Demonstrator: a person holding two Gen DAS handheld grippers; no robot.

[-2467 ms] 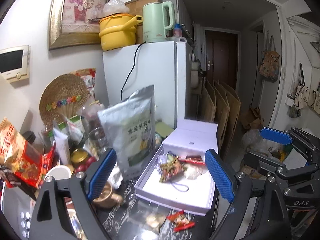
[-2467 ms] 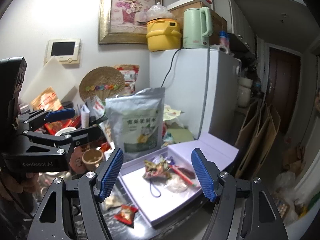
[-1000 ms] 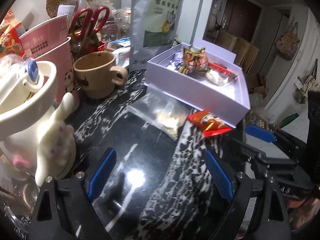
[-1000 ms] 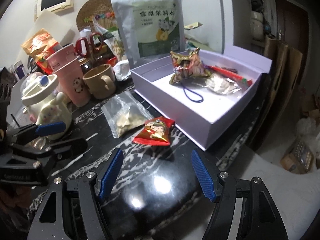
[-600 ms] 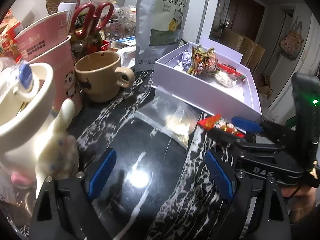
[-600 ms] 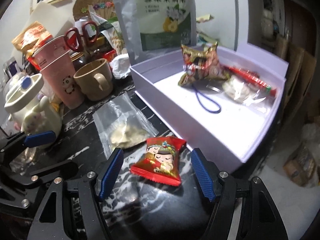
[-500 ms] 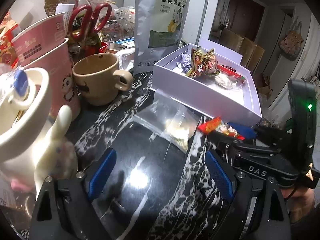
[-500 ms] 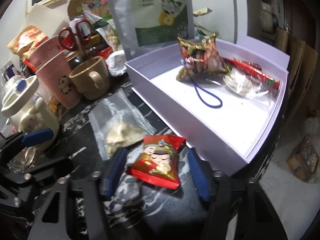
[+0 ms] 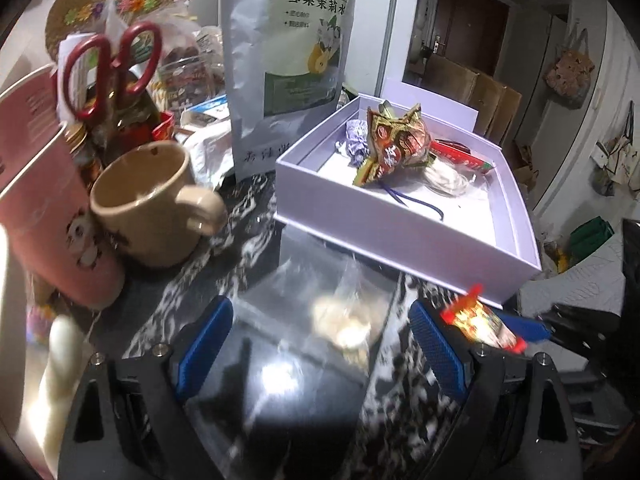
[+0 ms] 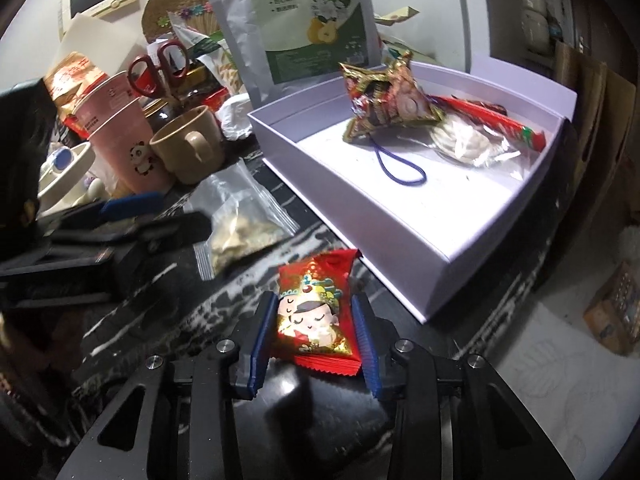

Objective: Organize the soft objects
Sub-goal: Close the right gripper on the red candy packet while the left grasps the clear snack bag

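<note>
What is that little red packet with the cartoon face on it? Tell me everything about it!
The red packet is a small, puffy snack wrapper of shiny foil, with crimped zigzag ends and a cartoon child in a fancy hat, eyes closed. It lies flat on the black marbled counter, just in front of the white box. The right gripper has just been closing, and its blue pads now press on the packet's two sides.
</note>
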